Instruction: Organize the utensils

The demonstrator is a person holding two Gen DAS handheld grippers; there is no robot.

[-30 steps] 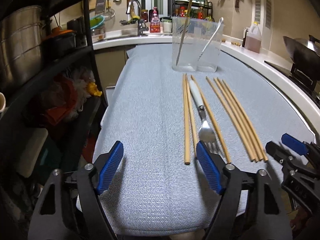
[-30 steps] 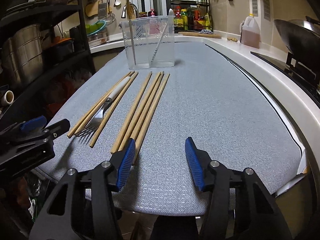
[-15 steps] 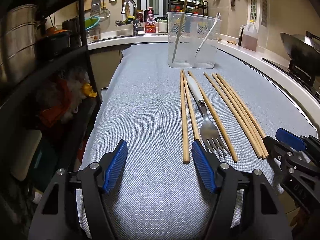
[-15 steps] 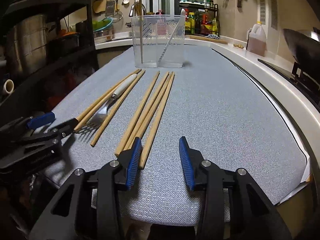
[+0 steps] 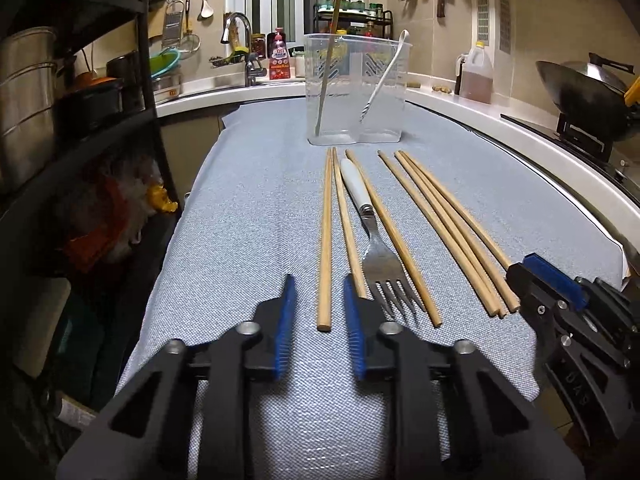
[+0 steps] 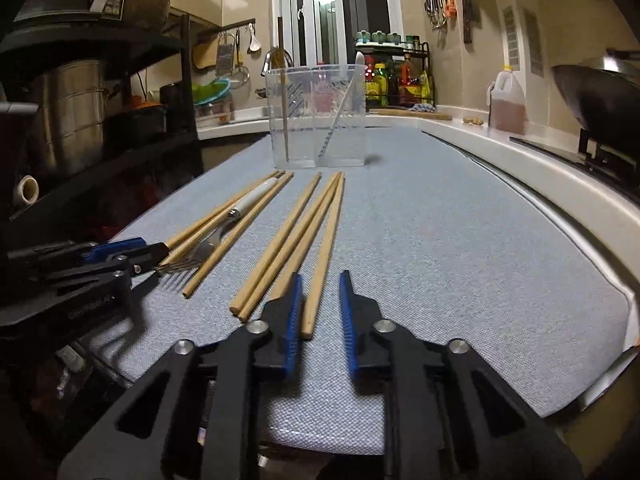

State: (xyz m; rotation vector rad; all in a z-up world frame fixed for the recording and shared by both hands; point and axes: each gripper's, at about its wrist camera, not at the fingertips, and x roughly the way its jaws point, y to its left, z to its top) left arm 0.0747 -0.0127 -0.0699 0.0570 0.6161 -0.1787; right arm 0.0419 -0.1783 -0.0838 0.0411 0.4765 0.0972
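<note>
Both claws sit at the near edge of the bench (image 5: 248, 200), which is covered in grey-blue cloth. Left claw (image 5: 320, 316): jaws have just been closing and now stand narrowly apart around the near tip of the leftmost chopstick (image 5: 325, 248); I cannot see the pads pressing it. Right claw (image 6: 319, 312): jaws also just closing, narrow gap, with the near end of the rightmost chopstick (image 6: 326, 248) between them, close against the left pad; contact I cannot tell. The fork (image 5: 376, 240), white handle, lies between chopsticks, tines toward the near edge. The clear holder (image 5: 356, 88) stands toward the far edge; one chopstick and one white-handled utensil lean inside it.
</note>
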